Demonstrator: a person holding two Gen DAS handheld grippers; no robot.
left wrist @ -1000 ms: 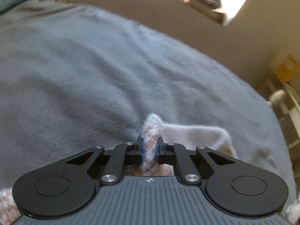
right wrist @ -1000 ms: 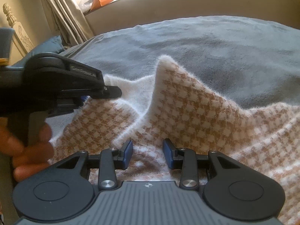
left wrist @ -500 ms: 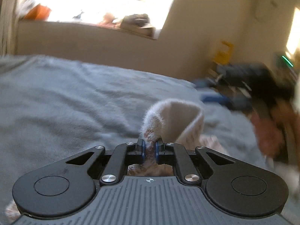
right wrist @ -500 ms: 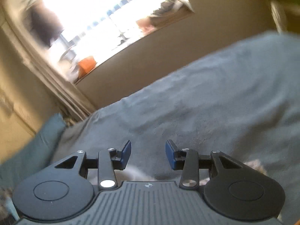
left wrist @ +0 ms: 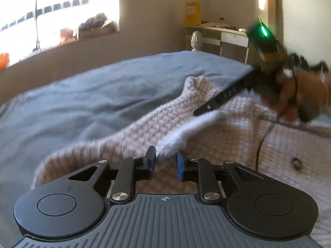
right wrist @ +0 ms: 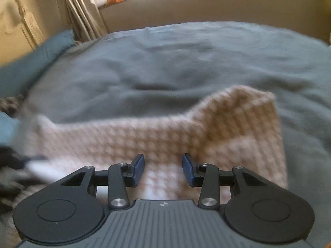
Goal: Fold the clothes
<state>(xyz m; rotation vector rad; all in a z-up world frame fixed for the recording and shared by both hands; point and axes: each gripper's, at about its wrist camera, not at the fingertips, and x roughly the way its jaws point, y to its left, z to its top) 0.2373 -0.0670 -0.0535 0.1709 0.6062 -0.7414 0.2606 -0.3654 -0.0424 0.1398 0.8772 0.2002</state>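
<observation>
1. garment: houndstooth brown-and-white sweater (left wrist: 238,136) lies spread on grey blanket (left wrist: 93,95); no containers seen.
2. left gripper (left wrist: 165,163): fingers spread, nothing pinched; white fuzzy inner edge of the sweater sits just beyond the gap, contact unclear.
3. right gripper (right wrist: 163,169): fingers parted wide, empty, poised over the sweater (right wrist: 165,136); from the left wrist view it shows at (left wrist: 198,111), held in the right hand (left wrist: 293,95).
4. edges: one sweater corner peaks up at far right in the right wrist view; bare blanket (right wrist: 186,62) lies beyond it on all far sides.
5. surface/room: bed; teal pillow (right wrist: 31,60) at left, curtains (right wrist: 82,10), sunlit window ledge (left wrist: 62,35), white desk (left wrist: 225,37) past the bed's foot. frames motion-blurred.
</observation>
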